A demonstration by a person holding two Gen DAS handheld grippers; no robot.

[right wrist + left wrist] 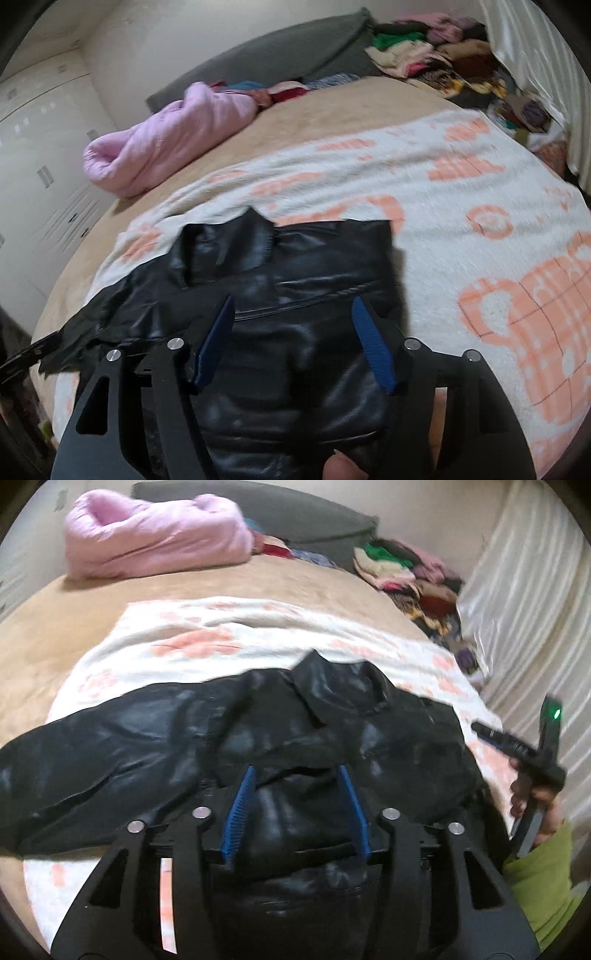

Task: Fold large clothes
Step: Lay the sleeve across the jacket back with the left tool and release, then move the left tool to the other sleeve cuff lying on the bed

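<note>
Left tool [297,771] gapes over black leather jacket [258,731] on patterned blanket [177,638]

This is a home bedroom: a wide bed [332,110] with a tan cover and a grey headboard [280,55], a pink quilt [166,144] bundled on it, piled clothes [436,55], white wardrobe doors [44,155] and a pale curtain [535,602].

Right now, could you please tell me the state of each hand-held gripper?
Left hand-held gripper: open above the black leather jacket, holding nothing.
Right hand-held gripper: open over the same jacket, holding nothing.
</note>
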